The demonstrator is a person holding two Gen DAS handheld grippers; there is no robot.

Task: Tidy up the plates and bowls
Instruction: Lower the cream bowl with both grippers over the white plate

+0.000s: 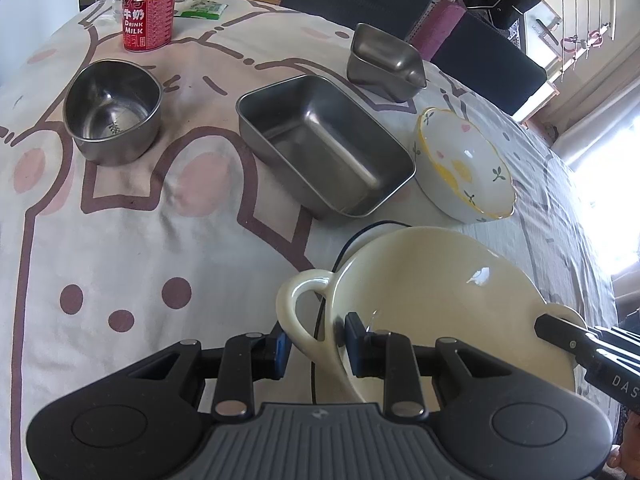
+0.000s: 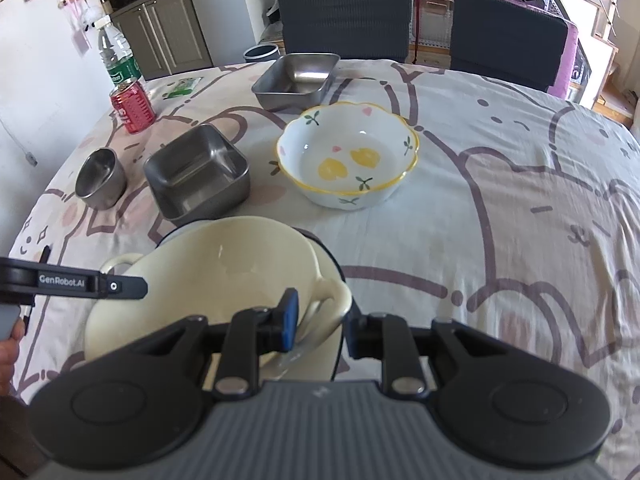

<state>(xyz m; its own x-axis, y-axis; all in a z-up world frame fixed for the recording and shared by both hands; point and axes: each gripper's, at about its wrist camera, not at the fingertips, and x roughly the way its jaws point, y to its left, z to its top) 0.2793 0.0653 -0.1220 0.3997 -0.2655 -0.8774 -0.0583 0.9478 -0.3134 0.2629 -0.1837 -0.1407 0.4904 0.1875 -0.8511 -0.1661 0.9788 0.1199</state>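
Jaws clamp cream bowl (image 1: 440,300) handles (2 grippers).

Strong daylight enters from the window (image 1: 600,168) on the far right, washing that edge out to pure white in the left wrist view. It puts a small glare spot inside the cream bowl (image 1: 478,276) and soft highlights on the steel trays (image 1: 320,152). Shadows are short and faint. Both pictures are sharp; fisheye bending curves the tablecloth (image 2: 500,208) edges, and the corners darken.
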